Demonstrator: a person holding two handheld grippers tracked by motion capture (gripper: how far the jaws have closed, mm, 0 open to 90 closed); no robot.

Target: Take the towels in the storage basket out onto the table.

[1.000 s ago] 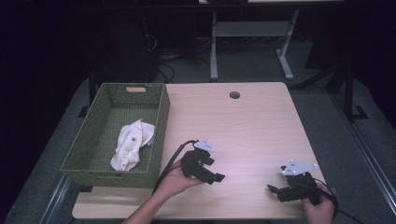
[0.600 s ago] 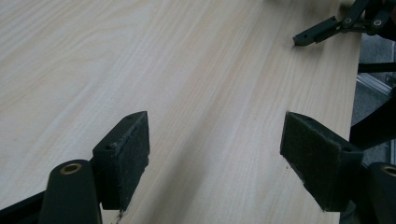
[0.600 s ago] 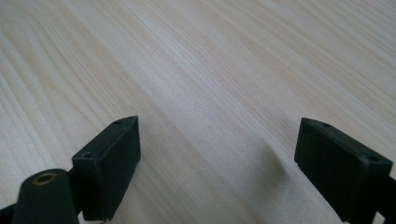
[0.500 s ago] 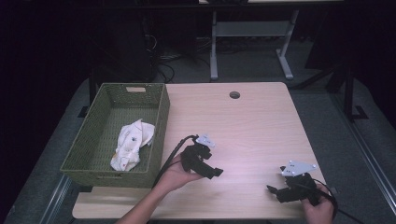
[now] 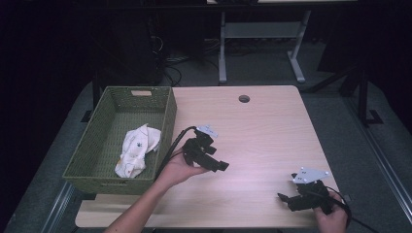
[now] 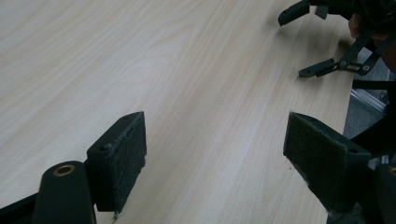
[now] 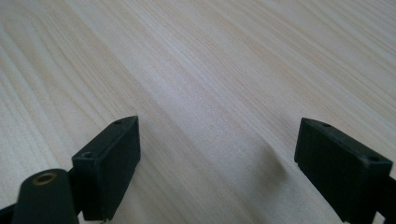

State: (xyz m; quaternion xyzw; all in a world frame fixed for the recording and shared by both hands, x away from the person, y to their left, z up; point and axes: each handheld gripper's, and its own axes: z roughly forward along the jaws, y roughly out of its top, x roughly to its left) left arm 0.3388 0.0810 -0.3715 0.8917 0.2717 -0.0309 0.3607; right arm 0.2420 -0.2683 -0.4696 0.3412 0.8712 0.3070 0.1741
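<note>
High view: left gripper [image 5: 221, 166] over table [image 5: 262, 131], jaws just opening, empty; cloth [image 5: 137, 149] in basket [image 5: 99, 145] off to its left. Right gripper [image 5: 285, 200] near front edge.
Left gripper view: jaws wide apart, bare wood between.
Right gripper view: jaws spread, empty

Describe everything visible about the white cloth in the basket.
The white cloth is a crumpled piece of soft-looking fabric, off-white with small dark specks and faint yellowish marks, perhaps a print. It lies bunched in an uneven, elongated heap on the floor of the green woven basket, toward its right wall and near half. It rests loose on the basket's bottom and may brush the right wall. No hand touches it, and it lies wholly below the rim.
</note>
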